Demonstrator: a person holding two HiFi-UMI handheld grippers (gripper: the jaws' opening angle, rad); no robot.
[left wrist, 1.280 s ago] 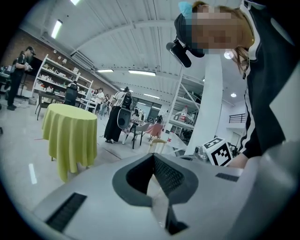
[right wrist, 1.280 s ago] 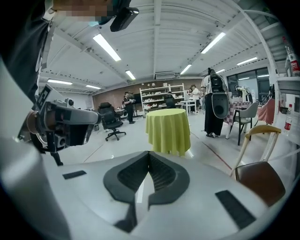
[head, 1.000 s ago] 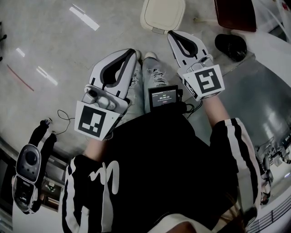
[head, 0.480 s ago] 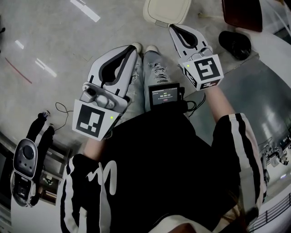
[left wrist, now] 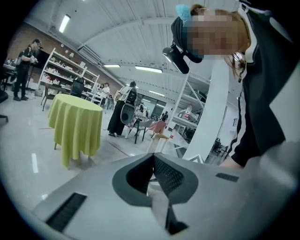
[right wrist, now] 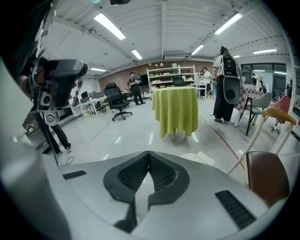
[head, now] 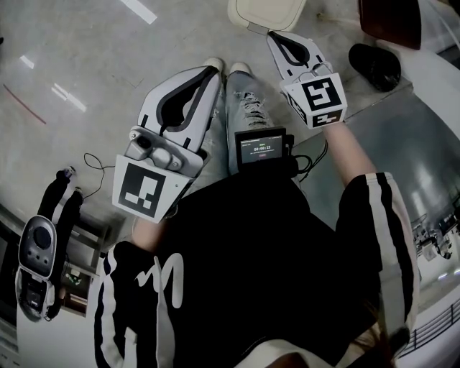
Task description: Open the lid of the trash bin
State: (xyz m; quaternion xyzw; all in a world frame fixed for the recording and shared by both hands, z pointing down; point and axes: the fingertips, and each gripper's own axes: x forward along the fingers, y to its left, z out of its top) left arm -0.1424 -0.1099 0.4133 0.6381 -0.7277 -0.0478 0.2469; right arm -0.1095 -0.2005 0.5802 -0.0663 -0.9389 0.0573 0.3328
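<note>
Head view, steeply down: cream trash bin [head: 264,13] at the far edge of the floor [head: 79,65], lid down. Just near of it, the right gripper [head: 274,37], tips pointing at the bin's near rim; whether touching it, cannot tell. To the left and nearer, the left gripper [head: 208,74], well apart from the bin, above a pair of pale shoes [head: 240,69]. Between the two grippers, a small dark screen [head: 260,147] at the waist of the person's black clothing. Far right, a brown chair [head: 392,20] and a black rounded object [head: 374,63] on the floor. Near left, a black and grey handheld device [head: 39,267].

Left gripper view: fingers [left wrist: 165,174] pressed together at the tips, nothing between them. Beyond, a wide hall with a yellow-green draped counter [left wrist: 75,126] on the left, people and chairs farther off.

Right gripper view: fingers [right wrist: 159,174] likewise closed on each other and empty. Straight beyond, the same yellow-green draped counter [right wrist: 176,110]; brown chair seat [right wrist: 265,180] close on the right; shelving and people at the far wall.
</note>
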